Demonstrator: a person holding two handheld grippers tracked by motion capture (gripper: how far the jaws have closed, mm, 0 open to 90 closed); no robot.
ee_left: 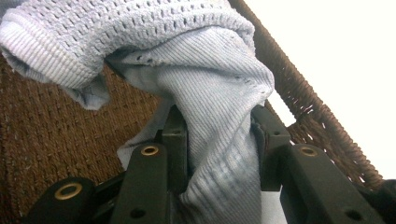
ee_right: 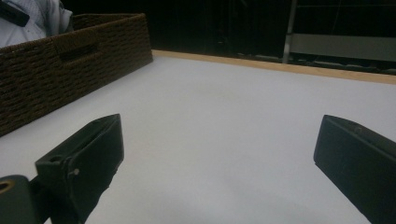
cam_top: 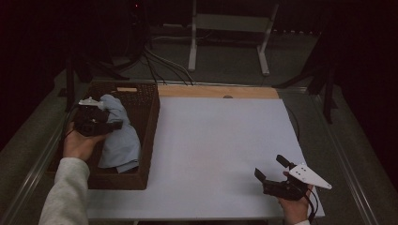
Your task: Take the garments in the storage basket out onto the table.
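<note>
I count one basket [cam_top: 149, 123] on the worktop [cam_top: 220, 150], one blue cloth [cam_top: 121, 140] inside it — my left gripper [ee_left: 219, 135] clenches that cloth; my right gripper [ee_right: 219, 154] rests released, jaws wide.

Dark room; white metal stand [cam_top: 228, 28] and cables [cam_top: 159, 63] behind table [cam_top: 220, 140]

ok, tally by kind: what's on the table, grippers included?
Light blue knit garment: 1, pinched by the left gripper
Brown wicker basket: 1
Grippers: 2, counting the right gripper, jaws apart
Total: 4
</note>
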